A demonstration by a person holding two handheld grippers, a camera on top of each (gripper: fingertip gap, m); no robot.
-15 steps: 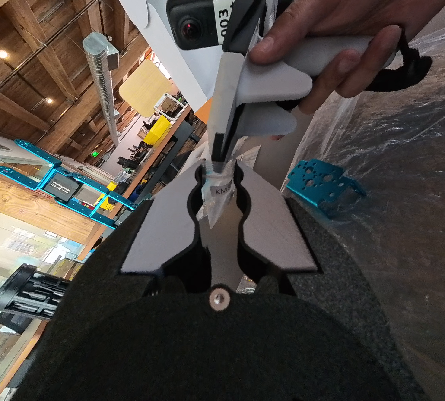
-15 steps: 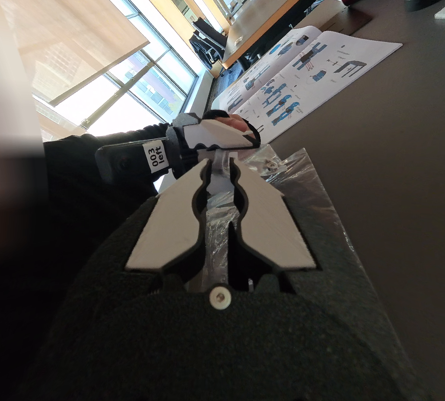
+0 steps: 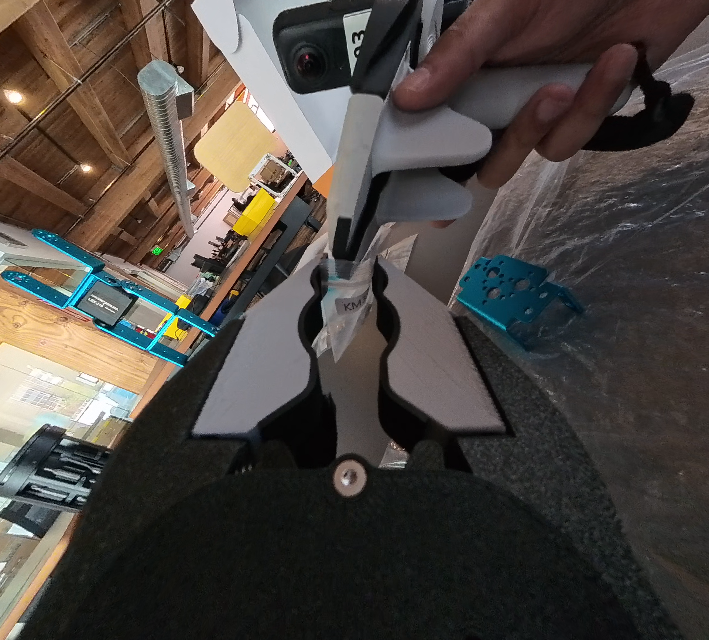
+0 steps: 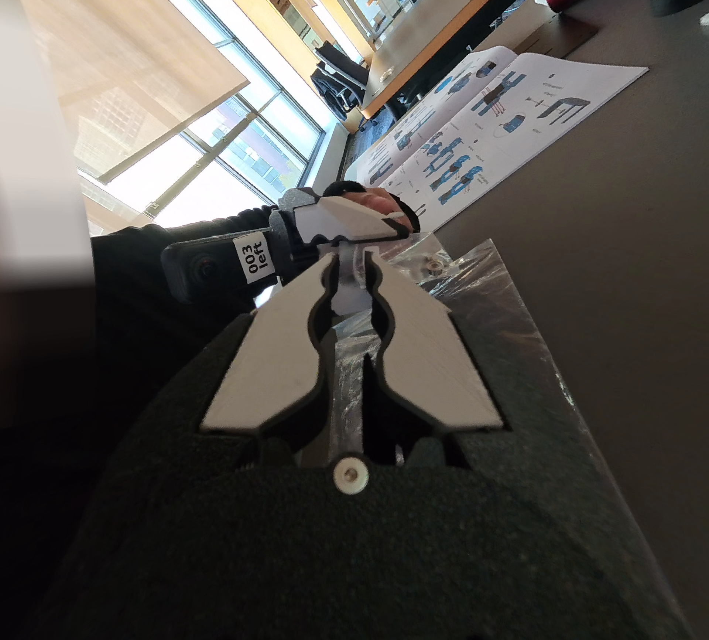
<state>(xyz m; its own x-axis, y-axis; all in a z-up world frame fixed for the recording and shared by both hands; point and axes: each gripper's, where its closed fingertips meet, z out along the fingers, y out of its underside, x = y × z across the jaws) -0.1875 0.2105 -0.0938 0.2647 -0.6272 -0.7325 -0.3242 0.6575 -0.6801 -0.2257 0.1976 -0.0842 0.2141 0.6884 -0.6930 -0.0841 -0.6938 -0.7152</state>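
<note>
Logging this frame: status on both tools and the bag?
Left tool shut on small clear bag. Right tool shut on same bag, tips meeting. Blue bracket and manual lie apart.

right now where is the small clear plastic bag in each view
Left wrist view: small clear plastic bag sits centre, pinched between the left claw tips, the right claw gripping its top.
Right wrist view: it sits upper centre at the right claw tips.
Shared landmark: the dark table.
</note>
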